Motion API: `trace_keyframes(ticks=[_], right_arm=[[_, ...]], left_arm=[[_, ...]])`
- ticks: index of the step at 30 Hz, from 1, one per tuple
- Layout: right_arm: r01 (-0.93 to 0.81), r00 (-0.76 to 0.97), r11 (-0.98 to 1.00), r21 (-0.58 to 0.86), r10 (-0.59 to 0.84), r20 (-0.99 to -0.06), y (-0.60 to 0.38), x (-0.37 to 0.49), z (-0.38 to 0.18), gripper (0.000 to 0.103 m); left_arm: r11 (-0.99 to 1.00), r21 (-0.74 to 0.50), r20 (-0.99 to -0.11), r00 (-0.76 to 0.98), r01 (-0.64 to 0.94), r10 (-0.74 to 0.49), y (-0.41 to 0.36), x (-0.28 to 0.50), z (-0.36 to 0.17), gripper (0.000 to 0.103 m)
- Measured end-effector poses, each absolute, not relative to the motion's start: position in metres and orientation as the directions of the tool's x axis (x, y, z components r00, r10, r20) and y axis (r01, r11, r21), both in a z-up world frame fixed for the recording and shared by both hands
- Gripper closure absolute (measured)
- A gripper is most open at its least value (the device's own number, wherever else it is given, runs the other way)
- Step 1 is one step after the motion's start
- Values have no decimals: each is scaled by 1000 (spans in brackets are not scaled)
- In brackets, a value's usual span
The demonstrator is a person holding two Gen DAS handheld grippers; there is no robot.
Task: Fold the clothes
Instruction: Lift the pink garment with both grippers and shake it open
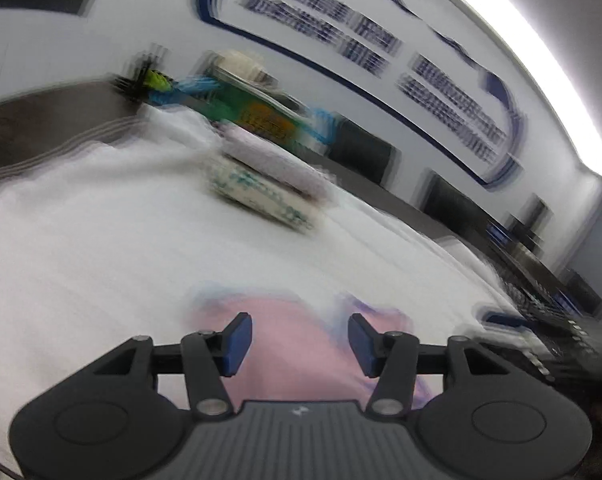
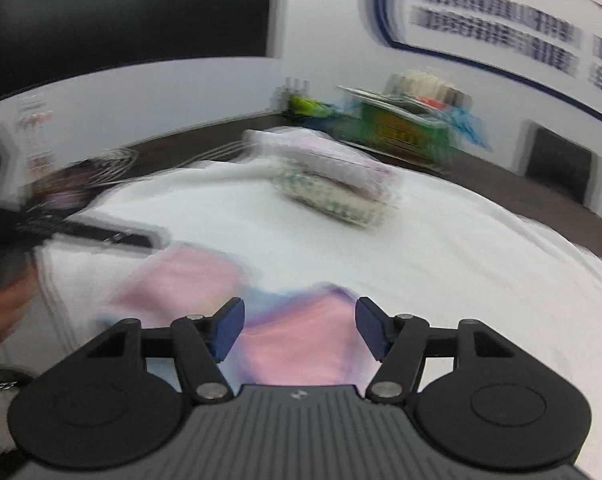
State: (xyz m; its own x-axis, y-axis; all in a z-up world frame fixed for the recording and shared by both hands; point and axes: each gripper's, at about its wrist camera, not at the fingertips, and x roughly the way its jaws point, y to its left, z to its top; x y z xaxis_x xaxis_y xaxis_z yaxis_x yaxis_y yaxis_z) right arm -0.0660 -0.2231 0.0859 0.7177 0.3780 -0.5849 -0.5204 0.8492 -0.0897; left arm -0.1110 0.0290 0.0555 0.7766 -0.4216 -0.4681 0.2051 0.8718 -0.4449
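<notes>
Both our grippers, left gripper (image 1: 299, 344) and right gripper (image 2: 299, 328), gaping, nothing pinched. Pink garment (image 1: 301, 360) sits bottom centre on white sheet (image 1: 101, 240), folded stack (image 2: 333, 184) mid-frame. Between folds, we reckon; next, pinch garment edges.

We count 1 pink garment (image 2: 301, 344), 1 stack of folded clothes (image 2: 333, 184), 1 green box (image 2: 401, 128), 2 grippers.

Pink garment (image 1: 297, 344): I see it lying flat on the white sheet, near edge, blurred.
Folded stack (image 2: 333, 184): pale clothes piled farther back, patterned piece lowest.
</notes>
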Motion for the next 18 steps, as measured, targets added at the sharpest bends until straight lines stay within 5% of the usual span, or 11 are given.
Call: trace_keyframes(ticks=[3, 7, 10, 13, 18], right_arm=[[-491, 730, 860, -138, 320, -604, -227, -45, 70, 40], [-513, 682, 852, -104, 331, -653, -210, 9, 48, 40], [-572, 655, 816, -90, 388, -648, -191, 41, 37, 40], [-726, 591, 673, -142, 504, -630, -182, 48, 32, 39], [-837, 521, 471, -278, 534, -666, -188, 41, 39, 38]], left_arm=[[919, -274, -477, 791, 282, -385, -22, -116, 43, 46], [975, 10, -497, 848, 221, -186, -57, -118, 29, 46], [989, -92, -524, 839, 118, -149, -52, -113, 32, 46], [948, -280, -512, 813, 150, -279, -60, -114, 36, 46], [971, -58, -468, 853, 232, -231, -110, -112, 37, 46]])
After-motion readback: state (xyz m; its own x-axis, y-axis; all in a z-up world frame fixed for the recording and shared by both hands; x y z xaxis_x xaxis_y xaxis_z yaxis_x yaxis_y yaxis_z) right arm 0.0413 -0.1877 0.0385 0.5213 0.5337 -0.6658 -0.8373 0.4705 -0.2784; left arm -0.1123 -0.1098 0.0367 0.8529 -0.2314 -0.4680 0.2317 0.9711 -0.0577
